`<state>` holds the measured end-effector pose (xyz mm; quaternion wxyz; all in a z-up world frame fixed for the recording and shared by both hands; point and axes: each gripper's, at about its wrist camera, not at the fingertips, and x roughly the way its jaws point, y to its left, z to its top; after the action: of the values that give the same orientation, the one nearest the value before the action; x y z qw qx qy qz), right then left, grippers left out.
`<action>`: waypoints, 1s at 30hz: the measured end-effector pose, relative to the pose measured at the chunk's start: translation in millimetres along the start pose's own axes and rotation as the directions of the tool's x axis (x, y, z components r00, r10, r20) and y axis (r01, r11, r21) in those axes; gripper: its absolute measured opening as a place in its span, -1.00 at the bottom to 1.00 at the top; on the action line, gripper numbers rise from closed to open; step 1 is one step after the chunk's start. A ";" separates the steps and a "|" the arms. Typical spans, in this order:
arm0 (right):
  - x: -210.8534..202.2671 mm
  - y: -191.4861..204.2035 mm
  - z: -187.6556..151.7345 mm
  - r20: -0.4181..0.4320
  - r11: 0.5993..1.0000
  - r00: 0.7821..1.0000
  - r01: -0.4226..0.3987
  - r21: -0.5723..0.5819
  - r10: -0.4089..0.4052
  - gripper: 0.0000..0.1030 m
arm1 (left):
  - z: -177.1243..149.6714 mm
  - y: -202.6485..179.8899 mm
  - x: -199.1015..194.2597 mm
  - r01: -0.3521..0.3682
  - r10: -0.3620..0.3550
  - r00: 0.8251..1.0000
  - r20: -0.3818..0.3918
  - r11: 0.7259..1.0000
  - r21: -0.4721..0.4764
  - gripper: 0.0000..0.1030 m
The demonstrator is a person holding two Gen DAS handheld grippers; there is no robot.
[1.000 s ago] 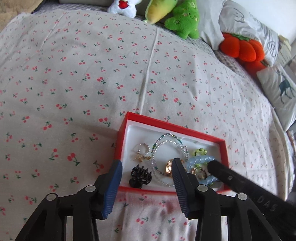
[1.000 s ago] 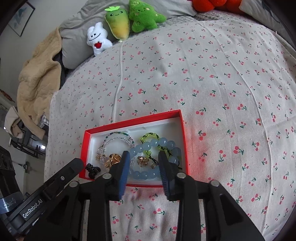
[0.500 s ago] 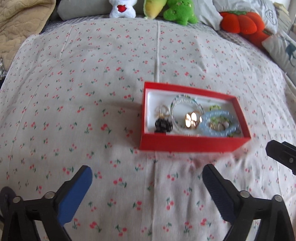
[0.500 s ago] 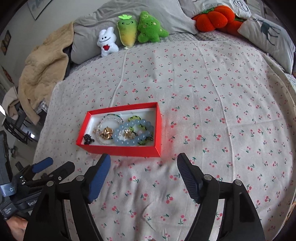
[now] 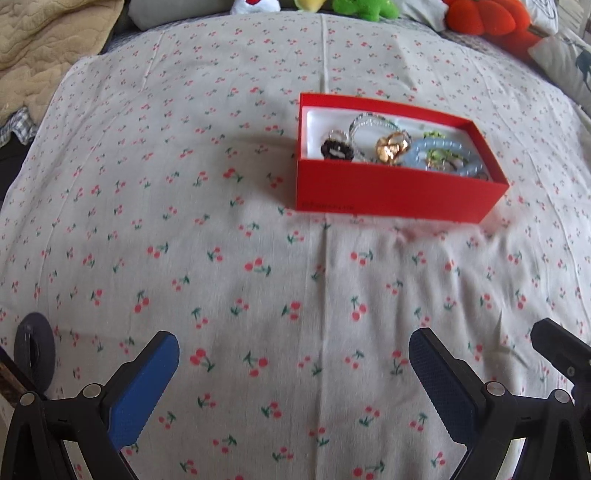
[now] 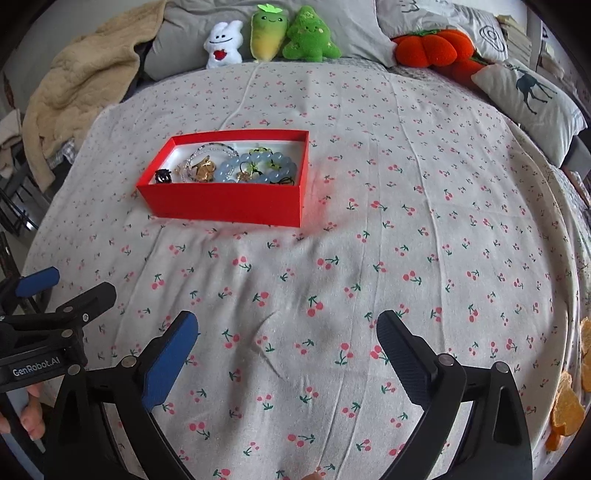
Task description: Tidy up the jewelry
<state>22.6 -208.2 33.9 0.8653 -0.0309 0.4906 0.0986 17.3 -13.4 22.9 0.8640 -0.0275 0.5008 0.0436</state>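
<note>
On the cherry-print bedspread [image 6: 369, 221], red box [image 6: 225, 205] holds all jewelry [image 6: 236, 168]. Left gripper [image 5: 293, 373] jaws wide apart, empty; right gripper [image 6: 286, 350] jaws opening, empty. Step looks finished: keep both clear of the box.

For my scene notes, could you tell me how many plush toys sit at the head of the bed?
4: white bunny, yellow-green carrot, green tree side by side; orange pumpkin further right. Others may be hidden.
</note>
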 end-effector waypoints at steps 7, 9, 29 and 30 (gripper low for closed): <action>-2.8 5.4 -1.2 0.027 0.999 0.999 0.026 0.036 -0.027 0.92 | -8.7 1.6 -2.6 -0.019 0.018 0.999 0.027 1.000 0.010 0.98; -2.9 6.2 -0.8 0.032 0.999 0.999 0.032 0.043 -0.033 0.92 | -9.4 1.3 -1.8 -0.018 0.018 1.000 0.026 1.000 0.007 0.98; 1.7 4.8 -1.6 0.018 0.996 0.998 0.050 0.070 -0.052 0.92 | -9.3 -3.9 0.9 -0.022 0.022 1.000 0.021 1.000 0.002 0.98; 1.4 4.8 -1.8 0.019 0.996 0.998 0.050 0.070 -0.052 0.92 | -9.1 -3.7 1.1 -0.022 0.022 1.000 0.019 1.000 0.002 0.98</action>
<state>20.9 -203.6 32.0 0.8731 -0.0124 0.4838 0.0598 10.4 -17.9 17.4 0.8684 -0.0208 0.4927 0.0529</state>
